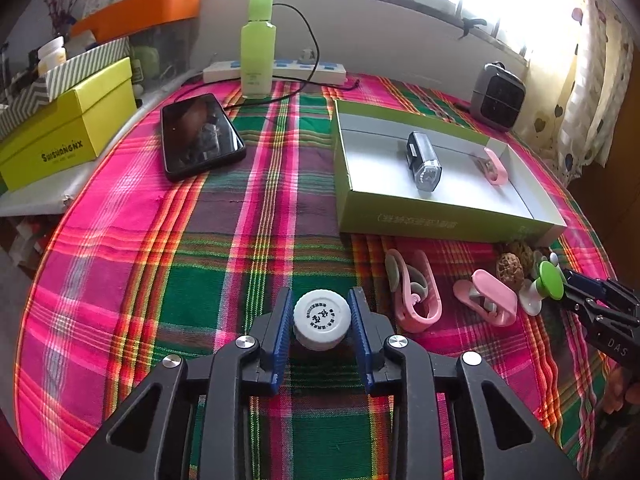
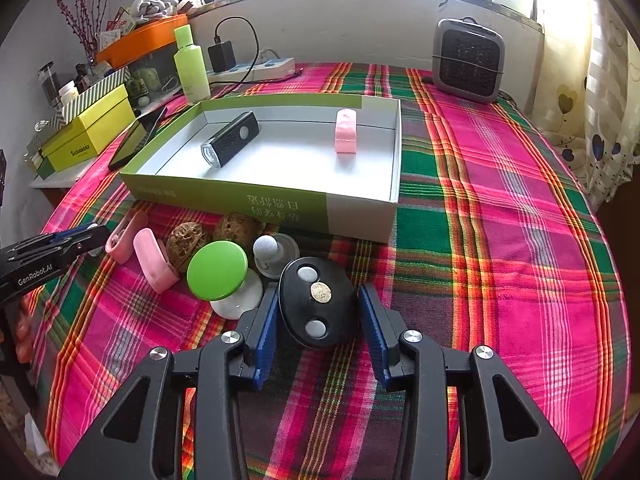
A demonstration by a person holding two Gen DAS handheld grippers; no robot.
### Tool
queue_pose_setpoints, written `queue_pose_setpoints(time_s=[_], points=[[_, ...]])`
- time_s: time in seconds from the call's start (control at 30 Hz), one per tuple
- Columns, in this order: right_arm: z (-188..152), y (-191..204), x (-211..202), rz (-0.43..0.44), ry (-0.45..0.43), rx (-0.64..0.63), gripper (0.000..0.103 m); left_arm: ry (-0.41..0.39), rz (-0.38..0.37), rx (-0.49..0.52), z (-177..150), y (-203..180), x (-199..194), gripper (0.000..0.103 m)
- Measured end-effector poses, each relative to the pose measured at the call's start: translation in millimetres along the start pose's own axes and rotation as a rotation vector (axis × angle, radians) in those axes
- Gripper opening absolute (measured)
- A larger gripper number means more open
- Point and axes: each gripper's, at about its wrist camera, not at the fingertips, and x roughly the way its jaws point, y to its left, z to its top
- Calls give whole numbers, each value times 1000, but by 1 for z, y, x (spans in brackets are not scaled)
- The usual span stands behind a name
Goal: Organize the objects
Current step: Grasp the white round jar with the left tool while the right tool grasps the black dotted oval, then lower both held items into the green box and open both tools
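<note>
A bottle with a white ribbed cap (image 1: 322, 314) stands on the plaid cloth, and my left gripper (image 1: 321, 292) is shut on it, both blue pads against the cap's sides. My right gripper (image 2: 320, 287) straddles a black oval gadget (image 2: 318, 306) with two pale buttons. Its left pad is at the gadget's edge and a thin gap shows at the right pad. Behind lies an open green-walled box (image 2: 360, 216) holding a black flashlight (image 2: 230, 144) and a pink clip (image 2: 346, 132). Two pink clips (image 1: 416, 292), two walnuts (image 2: 182, 244) and a green-topped white piece (image 2: 218, 264) lie in front of the box.
A phone (image 1: 200, 136), a green bottle (image 1: 258, 46) and a power strip (image 1: 280, 70) sit at the back left. A small grey heater (image 2: 468, 60) stands at the back right. A yellow box (image 1: 68, 128) rests on a side shelf at the left.
</note>
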Motion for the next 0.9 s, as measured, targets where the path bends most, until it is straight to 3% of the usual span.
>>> queue_pose_setpoints(time_s=[0.9], points=[[9, -2, -17, 34, -51, 15, 40, -43, -40, 24, 9, -10, -16, 26]])
